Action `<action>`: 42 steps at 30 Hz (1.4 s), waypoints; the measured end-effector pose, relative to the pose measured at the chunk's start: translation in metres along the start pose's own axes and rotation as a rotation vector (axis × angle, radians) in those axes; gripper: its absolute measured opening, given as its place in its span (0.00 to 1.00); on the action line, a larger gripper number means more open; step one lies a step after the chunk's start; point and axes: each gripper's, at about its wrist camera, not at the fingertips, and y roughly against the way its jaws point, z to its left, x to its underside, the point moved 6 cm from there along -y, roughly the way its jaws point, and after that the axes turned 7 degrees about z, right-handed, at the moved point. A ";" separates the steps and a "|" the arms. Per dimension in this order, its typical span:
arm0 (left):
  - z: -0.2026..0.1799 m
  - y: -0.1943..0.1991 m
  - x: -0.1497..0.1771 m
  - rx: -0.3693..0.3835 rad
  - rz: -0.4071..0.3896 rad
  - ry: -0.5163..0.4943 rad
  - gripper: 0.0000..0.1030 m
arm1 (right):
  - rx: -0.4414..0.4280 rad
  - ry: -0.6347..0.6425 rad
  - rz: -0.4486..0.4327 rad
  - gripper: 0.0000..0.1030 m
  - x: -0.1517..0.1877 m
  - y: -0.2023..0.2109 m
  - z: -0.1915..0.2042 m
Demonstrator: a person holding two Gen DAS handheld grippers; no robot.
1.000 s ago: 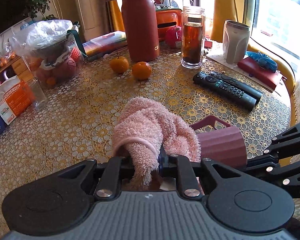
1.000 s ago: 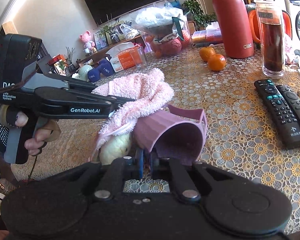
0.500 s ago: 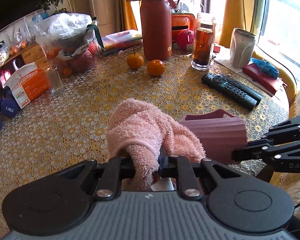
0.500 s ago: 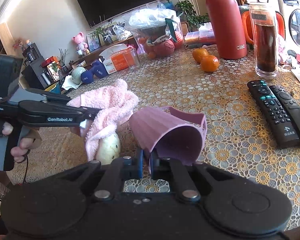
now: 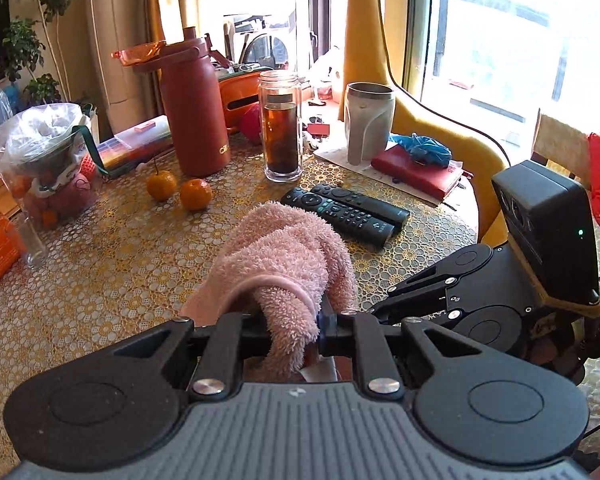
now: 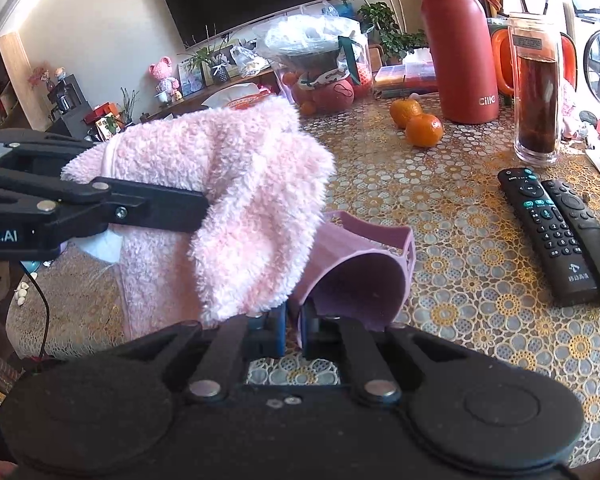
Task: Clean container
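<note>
My right tool pinches the rim of the mauve container, tipped on its side above the counter near its front edge. My left tool is clamped on the pink towel, which drapes over the container's left side. Two remotes lie just right; two oranges, a red flask and a tea glass stand behind.

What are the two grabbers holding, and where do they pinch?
Left hand-held gripper pinches the pink towel at a bunched fold. Right hand-held gripper pinches the purple cup by its rim.
</note>
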 end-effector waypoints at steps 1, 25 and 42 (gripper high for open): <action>-0.001 -0.004 -0.001 0.001 0.006 -0.003 0.16 | 0.000 0.003 0.000 0.06 0.000 0.000 0.000; 0.044 -0.058 0.003 -0.066 0.091 0.064 0.16 | -0.010 -0.001 -0.011 0.06 -0.001 0.001 -0.003; 0.090 -0.064 0.025 -0.176 0.148 0.168 0.16 | 0.000 -0.005 -0.001 0.06 -0.001 -0.002 -0.002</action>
